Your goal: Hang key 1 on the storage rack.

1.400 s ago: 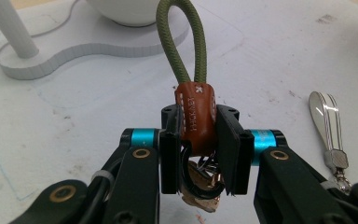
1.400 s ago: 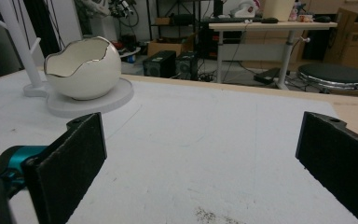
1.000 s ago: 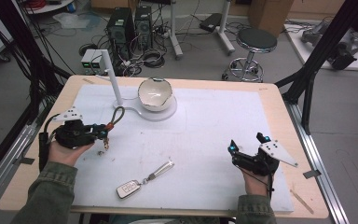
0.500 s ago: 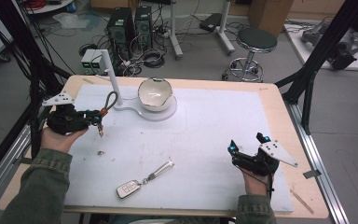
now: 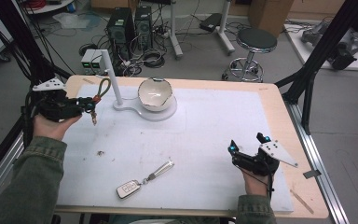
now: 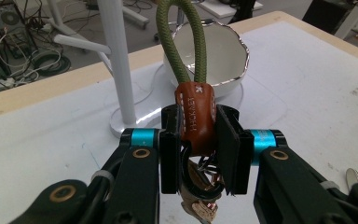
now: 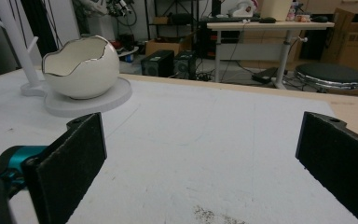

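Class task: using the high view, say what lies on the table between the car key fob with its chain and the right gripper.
Nothing: in the high view the white mat is bare between the key fob and the right gripper.

Wooden table [image 5: 279,95]: white mat [image 5: 214,135], bowl stand [image 5: 161,112], car key [image 5: 129,188].

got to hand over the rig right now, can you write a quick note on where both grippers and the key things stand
Left gripper: shut on the keychain by its brown leather sleeve, held above the table's left side; green cord loop points toward the white stand post, keys dangle below.
Right gripper: open, holding nothing, low over the mat's right side.
Car key fob with its metal tag lies on the mat near the front edge.
White bowl sits on the stand's base.
Done: keychain picked up.
Left, probably: hang the loop on the stand; fob untouched.
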Tool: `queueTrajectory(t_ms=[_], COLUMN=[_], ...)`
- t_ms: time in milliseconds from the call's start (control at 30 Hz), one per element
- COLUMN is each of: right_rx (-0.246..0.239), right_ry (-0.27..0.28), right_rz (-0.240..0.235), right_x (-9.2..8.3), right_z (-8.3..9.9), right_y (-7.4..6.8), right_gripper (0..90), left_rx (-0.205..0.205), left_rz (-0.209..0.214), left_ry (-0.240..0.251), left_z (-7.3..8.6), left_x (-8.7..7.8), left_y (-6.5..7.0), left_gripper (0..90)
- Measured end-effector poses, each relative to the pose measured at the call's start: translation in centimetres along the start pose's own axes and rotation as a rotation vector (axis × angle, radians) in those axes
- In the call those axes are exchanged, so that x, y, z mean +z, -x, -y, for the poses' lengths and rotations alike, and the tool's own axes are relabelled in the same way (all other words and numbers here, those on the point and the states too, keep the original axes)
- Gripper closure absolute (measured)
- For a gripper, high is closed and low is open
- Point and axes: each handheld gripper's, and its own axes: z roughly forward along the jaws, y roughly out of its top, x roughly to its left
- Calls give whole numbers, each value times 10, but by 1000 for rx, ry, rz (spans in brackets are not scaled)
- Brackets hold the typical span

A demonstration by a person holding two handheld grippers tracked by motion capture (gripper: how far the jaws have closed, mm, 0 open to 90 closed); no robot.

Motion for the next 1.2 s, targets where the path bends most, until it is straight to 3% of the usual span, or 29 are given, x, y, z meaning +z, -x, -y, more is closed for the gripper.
queueTrajectory(t_ms=[300,533,767,967,1200], right_rx=[-2,6,5,5,12], right_ry=[1,-1,1,2,1], right_rz=[3,7,7,10,9], right_x=[0,0,0,0,-1], right_z=[0,0,1,1,1], right_y=[0,0,1,2,1], right_gripper=[4,4,4,4,4], left_rx=[3,27,21,4,24], left_rz=[-7,-23,-44,-62,-86], left_ry=[24,21,13,11,-8], left_z=[-9,-24,-36,-36,-35], left_x=[-3,-3,5,12,21], left_y=[-1,0,-6,-12,-11], left_gripper=[718,718,718,718,718])
